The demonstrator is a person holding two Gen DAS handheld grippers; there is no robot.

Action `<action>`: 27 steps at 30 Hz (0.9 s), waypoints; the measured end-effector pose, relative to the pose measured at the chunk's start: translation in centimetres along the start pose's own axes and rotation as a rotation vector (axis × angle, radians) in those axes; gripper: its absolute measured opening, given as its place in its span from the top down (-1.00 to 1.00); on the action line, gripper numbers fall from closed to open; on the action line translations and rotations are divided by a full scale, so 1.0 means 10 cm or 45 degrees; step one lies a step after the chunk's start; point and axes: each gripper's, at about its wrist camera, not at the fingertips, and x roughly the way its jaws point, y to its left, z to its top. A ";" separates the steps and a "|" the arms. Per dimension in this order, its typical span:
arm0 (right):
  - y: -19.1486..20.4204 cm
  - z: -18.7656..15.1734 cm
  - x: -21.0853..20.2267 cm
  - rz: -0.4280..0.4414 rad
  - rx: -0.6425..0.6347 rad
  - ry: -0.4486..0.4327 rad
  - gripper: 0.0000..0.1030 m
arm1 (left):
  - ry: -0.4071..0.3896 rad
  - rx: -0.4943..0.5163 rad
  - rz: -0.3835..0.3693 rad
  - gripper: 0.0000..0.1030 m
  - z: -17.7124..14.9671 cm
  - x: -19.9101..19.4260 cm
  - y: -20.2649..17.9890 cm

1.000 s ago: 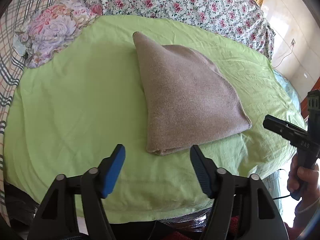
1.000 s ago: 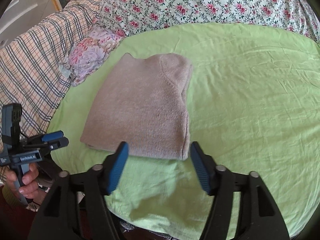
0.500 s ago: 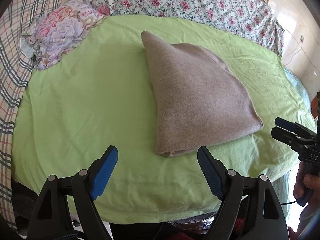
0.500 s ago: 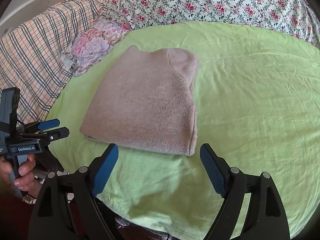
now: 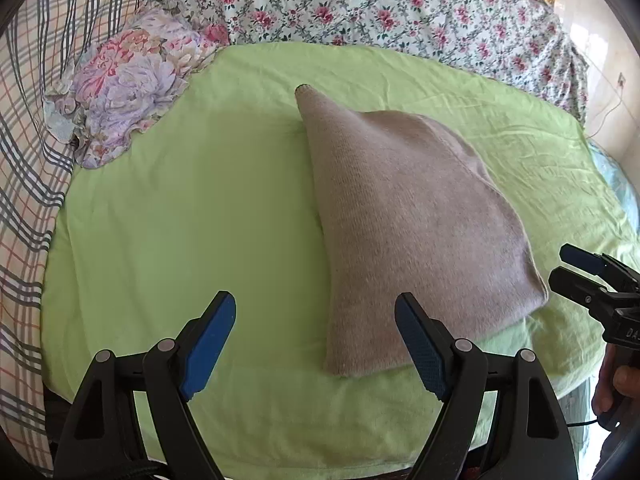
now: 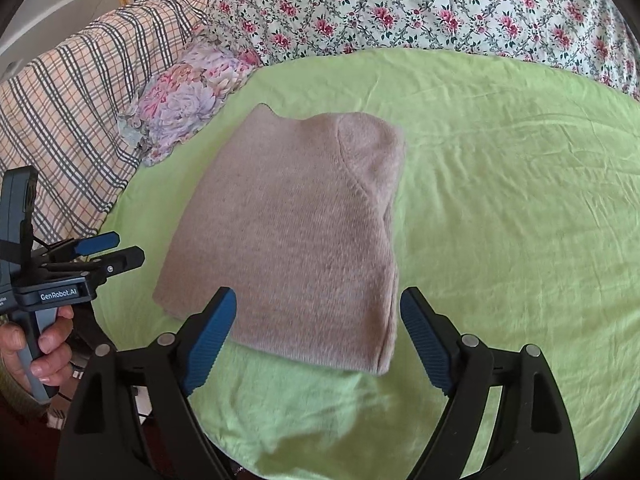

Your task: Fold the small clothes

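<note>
Looking along our left gripper (image 5: pixel 316 344), we see its jaws spread wide, empty, near the folded beige sweater (image 5: pixel 404 228) on the green sheet (image 5: pixel 180 220), while the right wrist view shows our right gripper (image 6: pixel 318 340) likewise agape over the sweater's (image 6: pixel 296 240) near edge

You have a folded sweater (image 5: pixel 416 236) of fuzzy, matt beige knit lying on a green sheet (image 5: pixel 192 216) of thin, lightly creased matt cloth. Your left gripper (image 5: pixel 316 344) and right gripper (image 6: pixel 318 338) are matt black plastic with ribbed blue pads (image 6: pixel 210 338) and small silvery metal rivets. Behind them, the floral pillow (image 5: pixel 128 88) looks like soft printed cotton with a frilled edge, the plaid blanket (image 6: pixel 80 112) woven cloth, the rose-print cover (image 6: pixel 400 4) smooth printed fabric
</note>
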 end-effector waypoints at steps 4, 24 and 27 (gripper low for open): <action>-0.01 0.05 0.05 0.014 0.010 0.015 -0.64 | 0.017 0.023 0.031 -0.59 0.07 0.02 -0.06; 0.02 0.21 0.24 -0.002 -0.042 0.088 -0.73 | 0.041 0.118 0.104 -0.62 0.13 0.12 -0.21; 0.03 0.28 0.28 0.009 -0.051 0.093 -0.74 | 0.028 0.127 0.113 -0.63 0.16 0.11 -0.21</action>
